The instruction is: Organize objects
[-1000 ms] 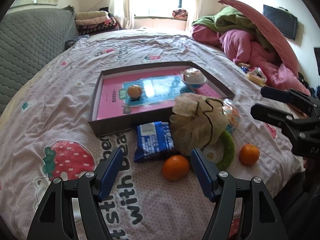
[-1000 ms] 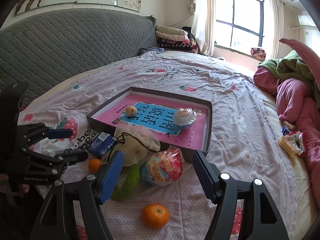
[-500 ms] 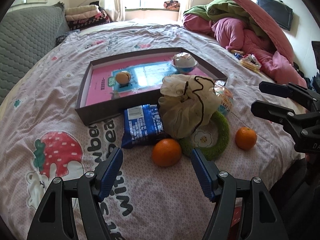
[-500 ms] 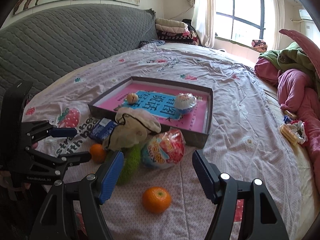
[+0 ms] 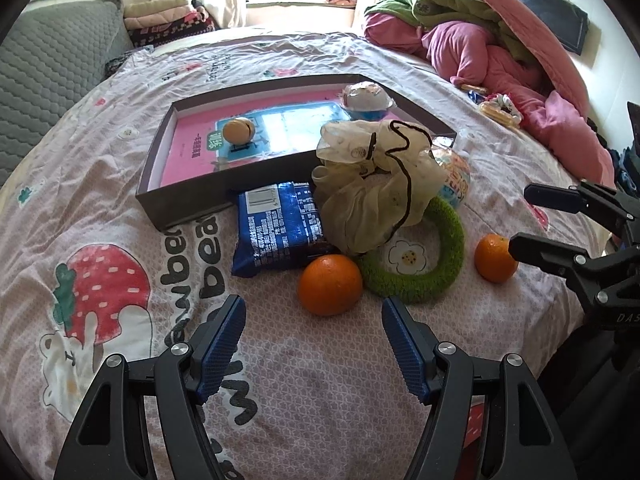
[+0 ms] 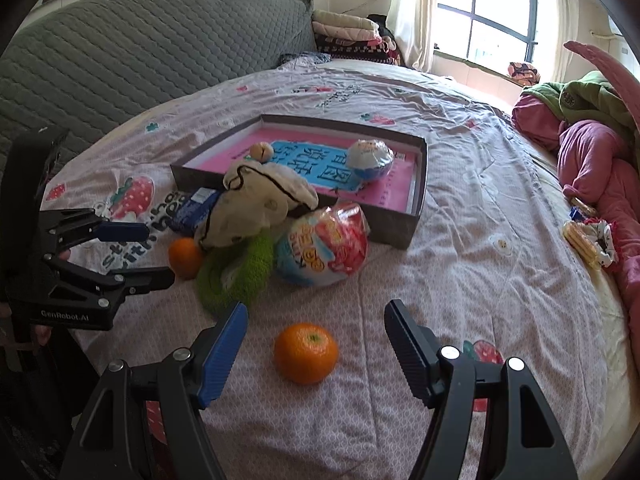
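A shallow pink-lined box lies on the bed and holds a small round bell and a blue-and-white capsule. In front of it lie a blue snack pack, a cream mesh bag, a green ring, a wrapped ball and two oranges. My left gripper is open just short of one orange. My right gripper is open around the other orange, not touching it.
A grey quilted headboard runs along the far left. Pink and green bedding is heaped at the right. Snack packets lie near that heap. Folded blankets sit by the window. The bed's near edge is close behind both grippers.
Both grippers have come forward and lower toward the oranges, which now look larger and nearer. Both stay open. Nothing on the bed has moved.
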Action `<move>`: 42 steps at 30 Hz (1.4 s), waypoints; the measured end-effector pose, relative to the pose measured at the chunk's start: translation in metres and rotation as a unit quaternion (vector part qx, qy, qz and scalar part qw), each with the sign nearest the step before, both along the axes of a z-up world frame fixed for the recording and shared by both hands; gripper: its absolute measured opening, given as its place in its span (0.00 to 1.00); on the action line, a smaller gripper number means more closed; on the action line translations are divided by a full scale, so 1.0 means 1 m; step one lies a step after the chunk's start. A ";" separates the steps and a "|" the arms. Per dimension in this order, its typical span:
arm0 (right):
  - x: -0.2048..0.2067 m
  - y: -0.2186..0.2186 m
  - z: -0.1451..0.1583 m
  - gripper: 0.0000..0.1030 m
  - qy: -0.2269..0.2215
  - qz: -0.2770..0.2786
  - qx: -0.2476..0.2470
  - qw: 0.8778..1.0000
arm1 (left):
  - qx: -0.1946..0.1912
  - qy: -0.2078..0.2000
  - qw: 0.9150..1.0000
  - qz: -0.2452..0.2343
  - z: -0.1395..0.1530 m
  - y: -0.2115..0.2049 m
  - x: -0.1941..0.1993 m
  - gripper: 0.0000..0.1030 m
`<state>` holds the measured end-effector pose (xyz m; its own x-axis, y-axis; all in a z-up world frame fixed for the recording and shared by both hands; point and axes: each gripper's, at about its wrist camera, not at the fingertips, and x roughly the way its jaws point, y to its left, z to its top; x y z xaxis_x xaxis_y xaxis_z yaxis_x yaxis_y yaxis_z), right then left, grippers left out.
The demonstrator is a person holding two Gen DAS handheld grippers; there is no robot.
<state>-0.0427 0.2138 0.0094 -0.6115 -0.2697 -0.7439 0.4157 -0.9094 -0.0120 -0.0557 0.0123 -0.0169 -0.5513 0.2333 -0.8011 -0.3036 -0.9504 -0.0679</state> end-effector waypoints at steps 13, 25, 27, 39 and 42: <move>-0.001 -0.001 -0.013 0.69 -0.030 0.006 0.008 0.999 | -0.005 -0.024 1.000 0.009 -0.014 0.004 -0.012 0.70; -0.006 -0.007 -0.027 0.69 -0.052 0.002 0.028 0.998 | -0.001 -0.027 0.999 0.023 -0.020 0.005 -0.023 0.69; -0.008 -0.009 -0.030 0.69 -0.058 0.001 0.032 0.998 | 0.000 -0.026 0.999 0.020 -0.020 0.008 -0.024 0.65; -0.010 -0.012 -0.042 0.57 -0.078 0.001 0.039 0.996 | 0.005 -0.029 0.999 0.015 -0.022 0.017 -0.029 0.50; -0.011 -0.013 -0.043 0.53 -0.081 0.002 0.039 0.996 | 0.007 -0.030 0.999 0.016 -0.022 0.017 -0.030 0.49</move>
